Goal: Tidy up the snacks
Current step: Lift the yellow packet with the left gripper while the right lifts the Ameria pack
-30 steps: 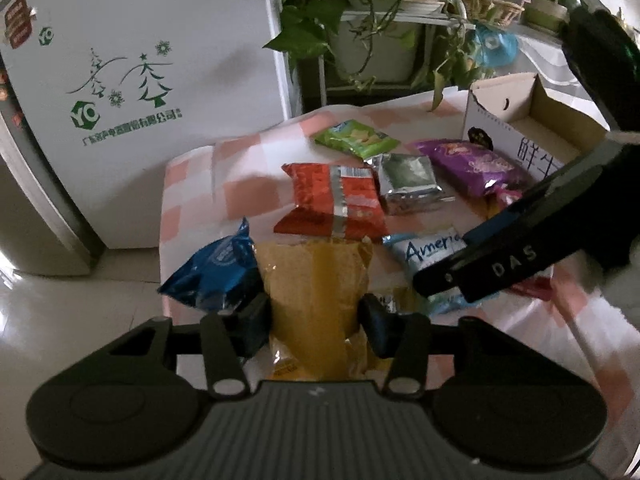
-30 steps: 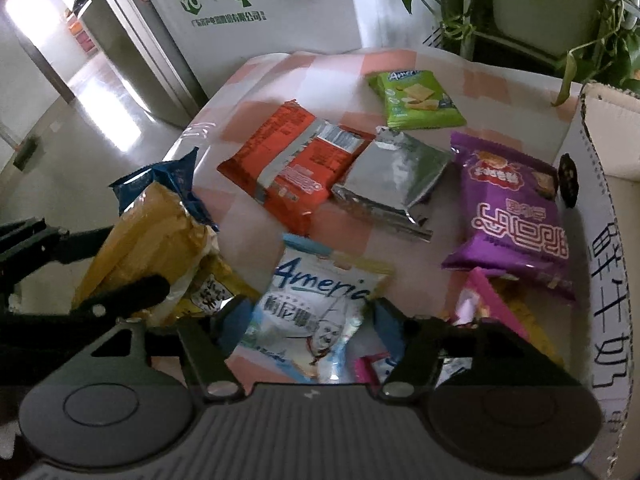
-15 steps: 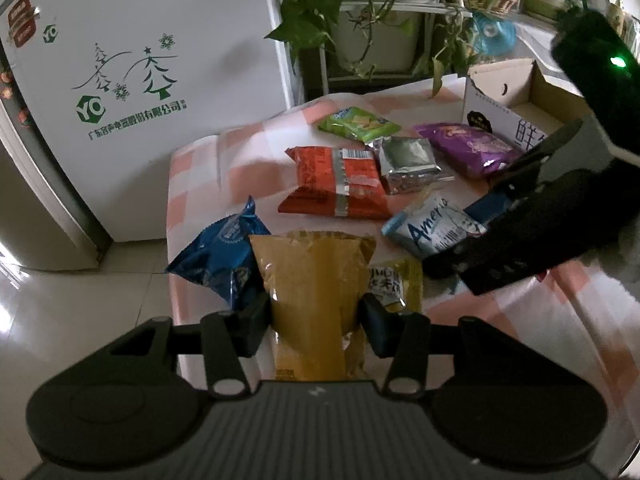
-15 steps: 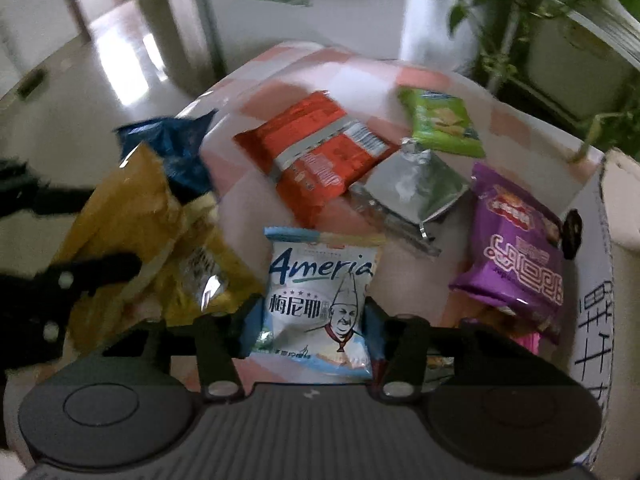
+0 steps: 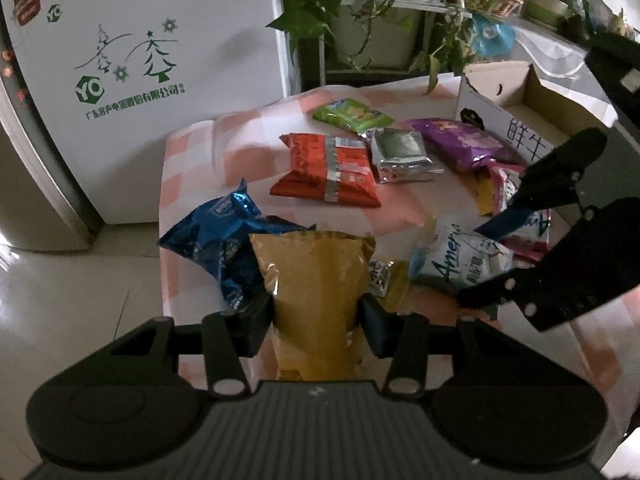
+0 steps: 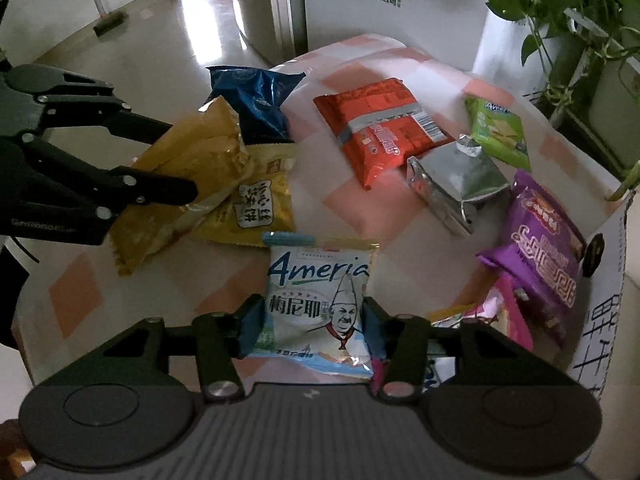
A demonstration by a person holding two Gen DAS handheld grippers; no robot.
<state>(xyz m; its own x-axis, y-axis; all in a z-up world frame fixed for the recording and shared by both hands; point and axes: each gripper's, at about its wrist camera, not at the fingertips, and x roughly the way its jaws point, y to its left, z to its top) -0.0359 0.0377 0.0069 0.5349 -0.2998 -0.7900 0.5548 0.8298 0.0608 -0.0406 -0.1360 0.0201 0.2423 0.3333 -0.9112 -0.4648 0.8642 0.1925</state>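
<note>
The left gripper (image 5: 316, 312) is clamped on a mustard-yellow plastic snack bag (image 5: 314, 280), one pad on each side of its lower half; the bag stands upright between the fingers over the near left part of the table. The right gripper (image 6: 310, 320) is closed on a white and pale-blue snack packet printed with a chef figure (image 6: 316, 300), gripped by both side edges. Whether that packet is clear of the surface or resting on it cannot be confirmed from this angle.

A crumpled blue foil bag (image 5: 224, 240) lies just beside the yellow bag, toward the table's left edge. A second, flat yellow packet (image 6: 256, 208) lies partly beneath the held yellow bag. Farther out lie a red rectangular packet (image 5: 328, 168), a silver foil pouch (image 5: 400, 156), a green packet (image 5: 352, 114) and a purple bag (image 5: 460, 140), the last touching an open cardboard box (image 5: 516, 92) at the right edge. All rest on a pink-and-white checked tablecloth (image 5: 192, 148).
</note>
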